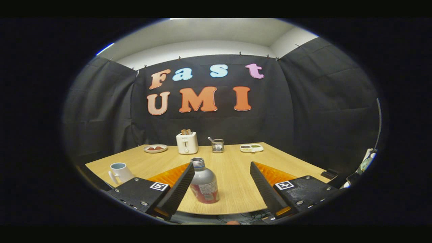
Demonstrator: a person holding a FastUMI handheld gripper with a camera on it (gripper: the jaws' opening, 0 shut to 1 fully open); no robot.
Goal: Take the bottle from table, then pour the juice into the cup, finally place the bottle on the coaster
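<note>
A silver bottle with a red label and no cap on its neck stands upright on the wooden table, between the two fingers of the claw. It sits just beside the left finger, possibly touching it, and well apart from the right one. The claw is spread wide and grips nothing. A white mug stands left of the left finger, near the table's edge. Along the far side are a plate of red food, a white toaster with toast in its slots, a wire holder and a white divided tray.
</note>
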